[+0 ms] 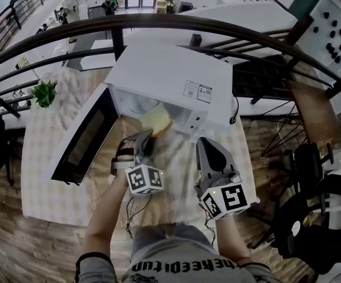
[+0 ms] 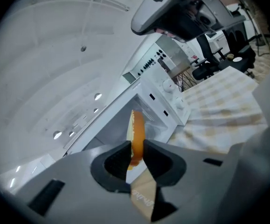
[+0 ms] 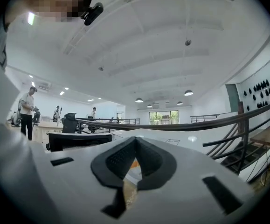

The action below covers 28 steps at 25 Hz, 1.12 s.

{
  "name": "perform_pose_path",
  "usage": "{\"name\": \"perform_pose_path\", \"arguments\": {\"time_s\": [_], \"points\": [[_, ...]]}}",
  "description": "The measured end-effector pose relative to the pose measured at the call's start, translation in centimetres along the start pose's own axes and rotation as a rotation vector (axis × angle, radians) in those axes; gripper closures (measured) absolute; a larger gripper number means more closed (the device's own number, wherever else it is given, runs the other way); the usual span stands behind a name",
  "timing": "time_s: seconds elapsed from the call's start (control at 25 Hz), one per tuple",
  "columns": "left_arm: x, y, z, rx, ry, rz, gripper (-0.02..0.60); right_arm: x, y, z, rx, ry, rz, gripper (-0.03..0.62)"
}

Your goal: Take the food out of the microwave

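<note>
Your left claw (image 2: 135, 155) is clenched on the slice (image 2: 137, 129), pinched edge-on so it cannot flop, right at the microwave (image 1: 170, 69) mouth. Your right claw (image 3: 135, 157) is closed on nothing, held aside over the tabletop (image 1: 40, 175), leaving the opening free.

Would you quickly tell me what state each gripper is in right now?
Left gripper: closed on the food slice.
Right gripper: closed, nothing between its jaws.

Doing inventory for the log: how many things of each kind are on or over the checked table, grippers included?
Microwave: 1
Food slice: 1
Potted plant: 1
Left gripper and right gripper: 2
Total: 5
</note>
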<state>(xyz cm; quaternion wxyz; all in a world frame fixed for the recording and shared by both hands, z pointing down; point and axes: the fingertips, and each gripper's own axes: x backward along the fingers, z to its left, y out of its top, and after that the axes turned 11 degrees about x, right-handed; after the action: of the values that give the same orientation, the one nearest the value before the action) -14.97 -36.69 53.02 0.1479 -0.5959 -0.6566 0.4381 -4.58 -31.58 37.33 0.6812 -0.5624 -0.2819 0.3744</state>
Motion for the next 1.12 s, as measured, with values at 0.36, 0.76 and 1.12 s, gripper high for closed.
{"name": "perform_pose_path", "arguments": {"time_s": [0.36,0.76,1.12], "points": [[4.1,1.2,0.7,0.128,0.025,-0.01,0.506,0.8,0.8,0.6,-0.001,0.026,-0.012,0.589],[8.5,3.3,1.9,0.263,0.067,-0.051,0.506,1.8,1.6,1.4,-0.007,0.067,-0.027,0.589],[12.3,5.0,3.2,0.394,0.12,-0.1,0.505,2.9,2.6,2.3,-0.005,0.104,-0.048,0.589]]}}
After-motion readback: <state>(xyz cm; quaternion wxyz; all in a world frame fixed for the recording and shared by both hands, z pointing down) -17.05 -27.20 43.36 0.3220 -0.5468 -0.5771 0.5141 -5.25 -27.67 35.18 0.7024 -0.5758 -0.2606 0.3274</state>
